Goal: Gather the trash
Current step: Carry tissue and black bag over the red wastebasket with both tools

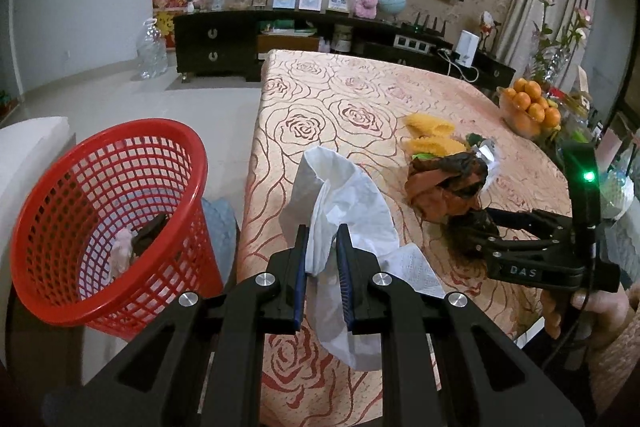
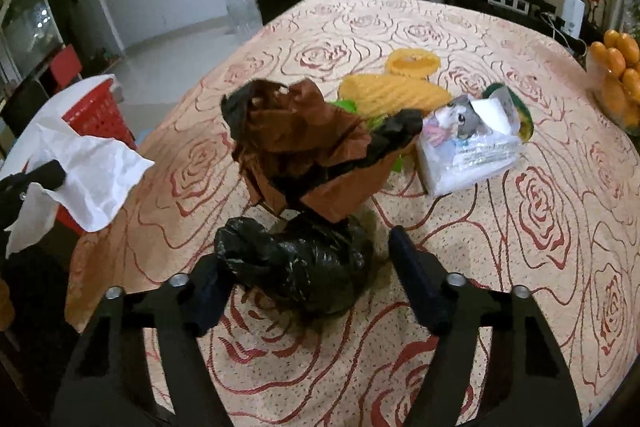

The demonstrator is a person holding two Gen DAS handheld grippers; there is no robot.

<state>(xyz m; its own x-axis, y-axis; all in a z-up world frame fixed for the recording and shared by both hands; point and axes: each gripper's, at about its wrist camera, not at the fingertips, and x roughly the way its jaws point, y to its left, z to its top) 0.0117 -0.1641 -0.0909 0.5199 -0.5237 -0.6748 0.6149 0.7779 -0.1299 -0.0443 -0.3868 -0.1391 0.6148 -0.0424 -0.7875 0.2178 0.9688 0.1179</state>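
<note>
The left gripper is clenched on a crumpled white tissue, held above the table edge, with the red mesh basket just off that edge, below and to the tissue's left. The right gripper is parted around a crumpled black plastic bag lying on the rose-patterned tablecloth; the left pad touches the bag, the right pad stands clear. Beyond the bag, touching it, lies a brown paper wad, then yellow corn-shaped items and a clear wrapper.

Recommended procedure: close the right jaws squarely on the bag's bulk, avoiding the brown wad. Carry the tissue fully over the basket rim before releasing; light paper may drift or cling.
</note>
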